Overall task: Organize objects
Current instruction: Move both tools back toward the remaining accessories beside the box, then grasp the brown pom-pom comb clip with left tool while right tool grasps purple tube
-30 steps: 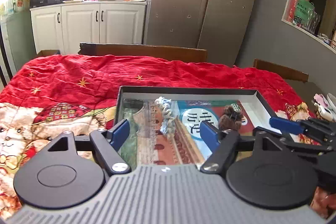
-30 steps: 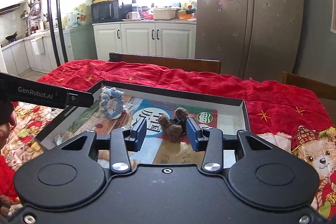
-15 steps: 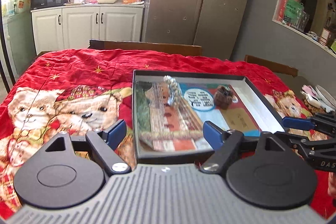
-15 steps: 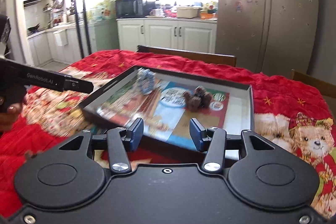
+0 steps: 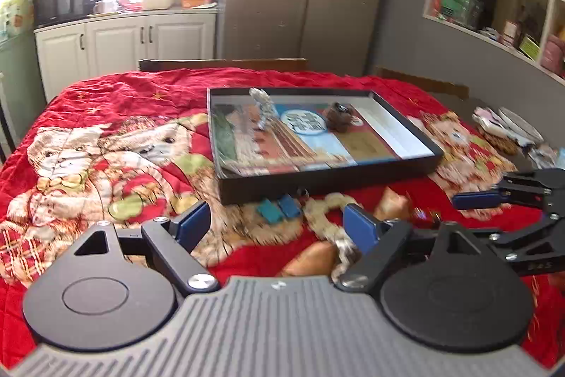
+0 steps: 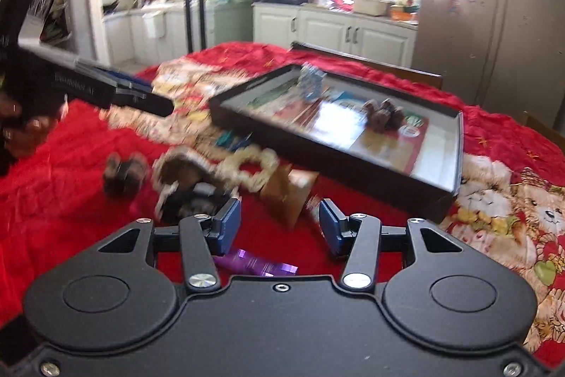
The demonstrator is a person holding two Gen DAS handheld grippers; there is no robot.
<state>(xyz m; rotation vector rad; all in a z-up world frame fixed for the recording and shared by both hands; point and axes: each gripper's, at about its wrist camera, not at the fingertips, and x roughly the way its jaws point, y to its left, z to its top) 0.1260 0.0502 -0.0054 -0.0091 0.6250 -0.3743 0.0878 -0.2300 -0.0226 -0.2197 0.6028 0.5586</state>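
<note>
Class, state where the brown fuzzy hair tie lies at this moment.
In both wrist views the brown fuzzy hair tie lies inside the black tray, towards its far right, right of the pale blue scrunchie.

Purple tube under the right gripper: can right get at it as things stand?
Probably yes. The purple tube lies bare on the red cloth just below the right gripper, whose jaws are open and empty. Nothing covers it; the brown box sits farther off.

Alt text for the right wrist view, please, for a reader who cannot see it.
The right gripper, fingers apart and empty, hovers over a red bear-print cloth strewn with small items, a cream scrunchie among them. Beyond lies a black tray holding a brown fuzzy item; the left gripper enters at left.
</note>
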